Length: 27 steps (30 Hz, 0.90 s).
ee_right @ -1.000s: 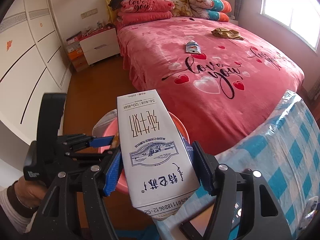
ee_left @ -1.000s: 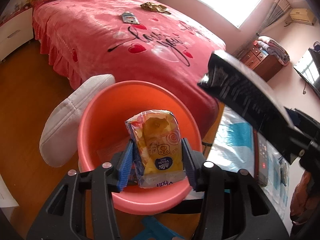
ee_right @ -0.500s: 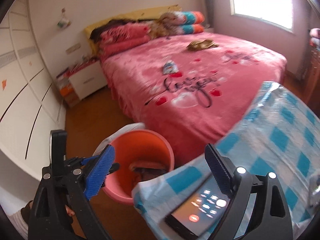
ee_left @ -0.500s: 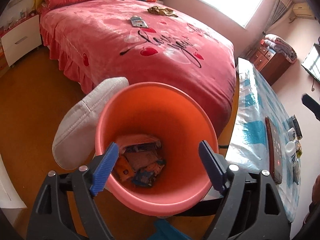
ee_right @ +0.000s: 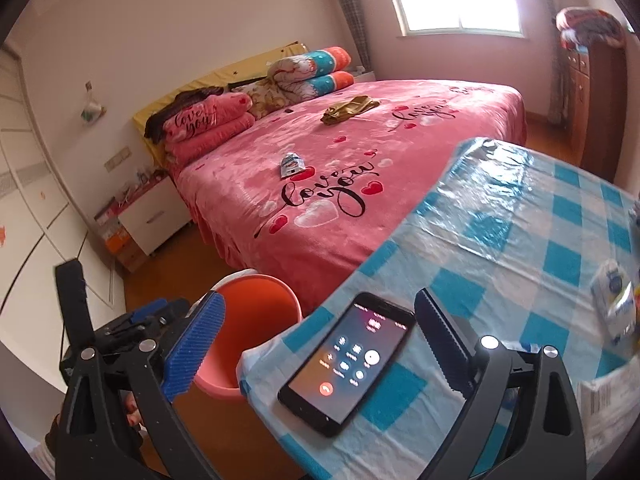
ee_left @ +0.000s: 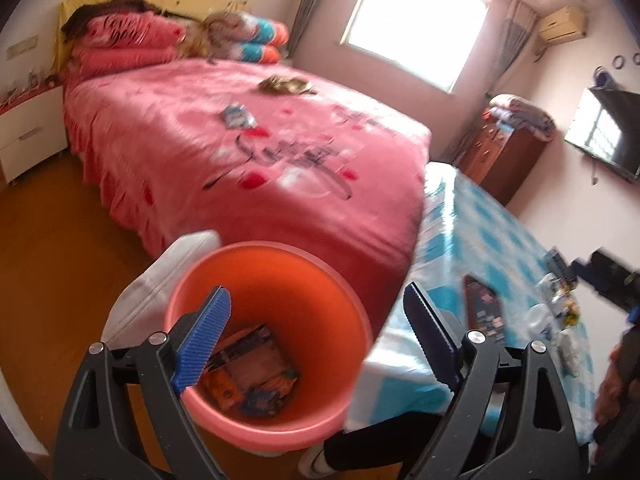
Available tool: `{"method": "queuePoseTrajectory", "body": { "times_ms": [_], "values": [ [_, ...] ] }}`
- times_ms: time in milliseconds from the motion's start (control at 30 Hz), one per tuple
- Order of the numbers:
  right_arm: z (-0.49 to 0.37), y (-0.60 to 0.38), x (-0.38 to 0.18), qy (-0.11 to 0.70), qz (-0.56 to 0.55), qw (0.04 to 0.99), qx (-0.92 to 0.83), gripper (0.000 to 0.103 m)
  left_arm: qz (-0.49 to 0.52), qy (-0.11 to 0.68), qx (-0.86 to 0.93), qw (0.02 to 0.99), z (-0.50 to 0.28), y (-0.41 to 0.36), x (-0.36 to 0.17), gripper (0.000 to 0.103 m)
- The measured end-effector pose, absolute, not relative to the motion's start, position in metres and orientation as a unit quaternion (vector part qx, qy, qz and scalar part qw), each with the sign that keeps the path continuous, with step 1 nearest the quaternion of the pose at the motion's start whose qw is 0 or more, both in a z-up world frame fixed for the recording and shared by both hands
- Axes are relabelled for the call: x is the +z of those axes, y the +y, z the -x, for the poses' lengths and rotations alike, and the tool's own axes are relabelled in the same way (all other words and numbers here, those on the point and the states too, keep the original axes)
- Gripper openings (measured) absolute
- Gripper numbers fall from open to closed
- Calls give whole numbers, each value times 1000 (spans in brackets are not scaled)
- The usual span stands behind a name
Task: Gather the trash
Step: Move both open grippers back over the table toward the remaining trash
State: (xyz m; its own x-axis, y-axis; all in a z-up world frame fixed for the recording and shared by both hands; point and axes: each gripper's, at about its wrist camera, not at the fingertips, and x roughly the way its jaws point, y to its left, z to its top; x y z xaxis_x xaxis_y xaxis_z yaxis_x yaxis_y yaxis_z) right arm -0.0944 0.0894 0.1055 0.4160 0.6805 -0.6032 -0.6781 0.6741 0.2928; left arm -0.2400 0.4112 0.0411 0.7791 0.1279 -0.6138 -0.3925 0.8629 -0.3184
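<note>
While the left gripper (ee_left: 316,336) hangs over the orange bin (ee_left: 264,412), its jaws are opening wide and nothing is between the blue pads; it holds nothing. Straight below and ahead of it, several wrappers (ee_left: 252,368) lie at the bottom of the bin, so part of the collecting looks done. Well beyond the fingers, on the pink bed (ee_left: 280,184), a small blue-and-white packet (ee_left: 239,115) and a crumpled golden wrapper (ee_left: 286,85) lie apart from each other; both seem to be trash not yet gathered. To the right of the gripper a checked tablecloth (ee_left: 480,232) carries small items too blurred to name.

From the right wrist view, the right gripper (ee_right: 320,328) is also opening wide with empty jaws, and it sits above the near edge of the tablecloth (ee_right: 540,220). A phone (ee_right: 348,360) with a lit screen lies on the cloth between the fingers, untouched; it is probably not trash. Off to the gripper's right, a small tissue-like packet (ee_right: 614,304) rests on the cloth, possibly a next pickup. The bin (ee_right: 256,312) stands low to the left, beside the table, and the packet (ee_right: 291,163) and golden wrapper (ee_right: 350,109) show far ahead on the bed (ee_right: 360,200).
</note>
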Motion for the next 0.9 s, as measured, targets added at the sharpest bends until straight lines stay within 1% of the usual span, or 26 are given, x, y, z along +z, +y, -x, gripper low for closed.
{"method": "queuePoseTrajectory", "body": {
  "times_ms": [167,267,600,900],
  "values": [
    [101,70,105,347,-16,848,401,95,222,273,122,928,241,394,65,91],
    [102,57,108,337,-23,853,397,95,217,271,113,931,237,383,74,91],
    [98,7,112,310,-54,869,382,95,212,301,55,928,218,339,88,91],
    [91,-33,108,291,-79,884,358,95,172,318,14,932,198,285,99,91]
  ]
}}
